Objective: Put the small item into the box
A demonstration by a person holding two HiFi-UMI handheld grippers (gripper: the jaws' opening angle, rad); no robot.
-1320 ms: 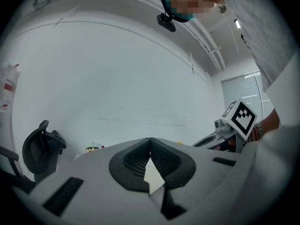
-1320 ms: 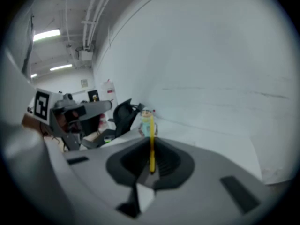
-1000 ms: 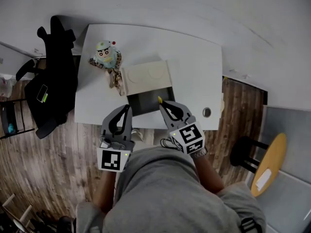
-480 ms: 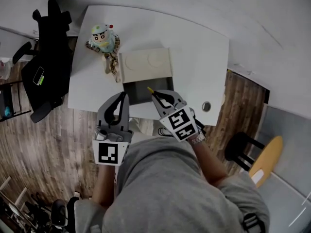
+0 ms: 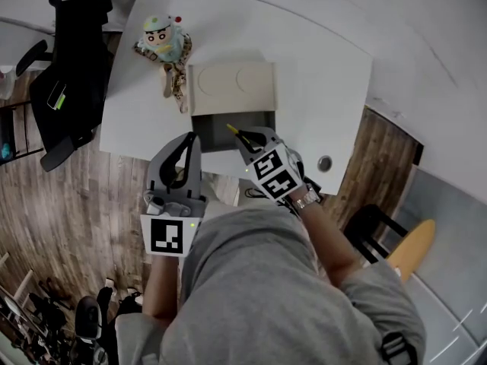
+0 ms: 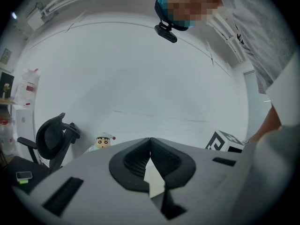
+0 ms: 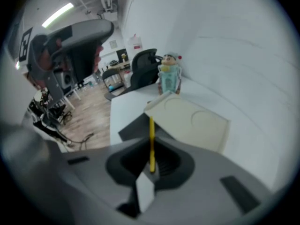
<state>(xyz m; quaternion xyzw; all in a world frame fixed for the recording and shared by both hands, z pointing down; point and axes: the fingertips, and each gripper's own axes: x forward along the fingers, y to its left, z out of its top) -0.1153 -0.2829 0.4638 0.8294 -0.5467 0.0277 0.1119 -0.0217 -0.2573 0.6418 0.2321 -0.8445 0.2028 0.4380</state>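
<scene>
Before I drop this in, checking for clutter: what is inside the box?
Only a dark, bare-looking floor shows in the box. The right tool and its yellow stick cover the near right corner, so that part is unseen.

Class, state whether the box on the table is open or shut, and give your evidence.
Open. The box shows its dark inside, and its cream lid is folded back beyond the opening.

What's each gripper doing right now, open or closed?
Left gripper: closed, empty.
Right gripper: closed on a thin yellow stick.
</scene>
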